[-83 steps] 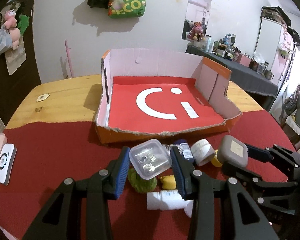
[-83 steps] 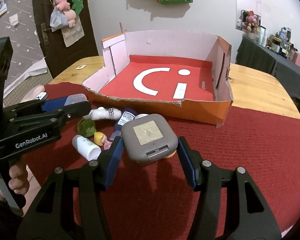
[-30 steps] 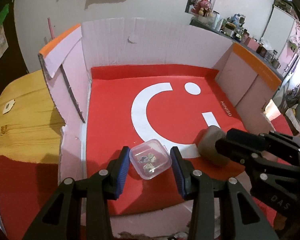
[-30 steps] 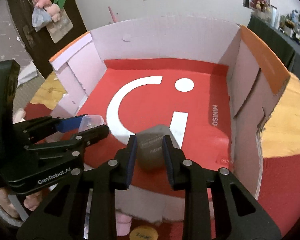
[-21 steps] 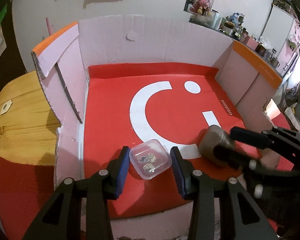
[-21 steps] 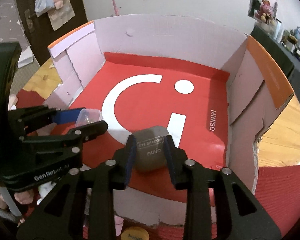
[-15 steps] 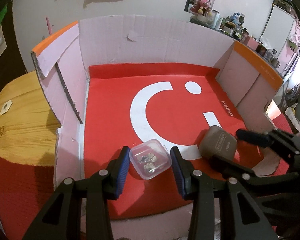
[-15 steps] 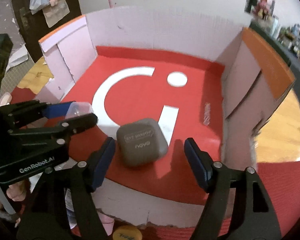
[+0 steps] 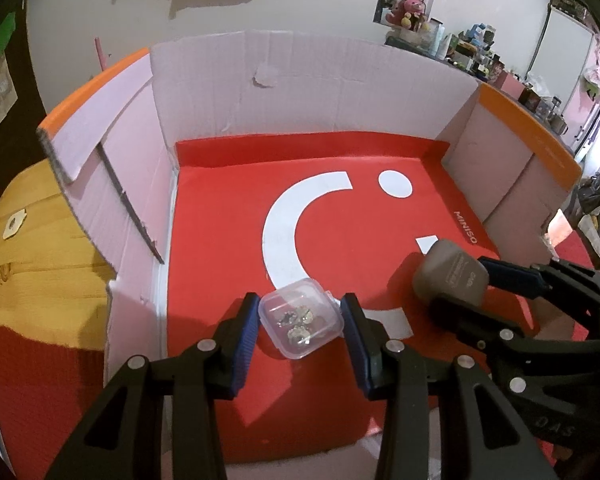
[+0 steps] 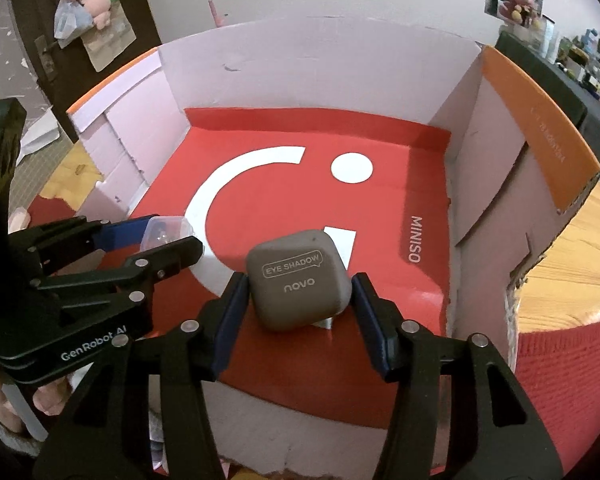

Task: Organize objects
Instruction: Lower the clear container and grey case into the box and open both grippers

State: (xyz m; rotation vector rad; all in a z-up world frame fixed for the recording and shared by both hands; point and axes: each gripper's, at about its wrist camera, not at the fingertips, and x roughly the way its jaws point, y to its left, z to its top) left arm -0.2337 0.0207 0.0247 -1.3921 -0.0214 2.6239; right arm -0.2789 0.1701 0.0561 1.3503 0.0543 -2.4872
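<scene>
Both grippers tilted steeply down into the box, side by side over its near edge. Left gripper pinching the clear case, held just above the red floor at about 6 o'clock of the white arc. Right gripper closing, pads either side of the eyeshadow case, apparently not pressing; case resting tilted on the floor, at 3 o'clock from the clear one.

Contents of the clear box too small to identify.
</scene>
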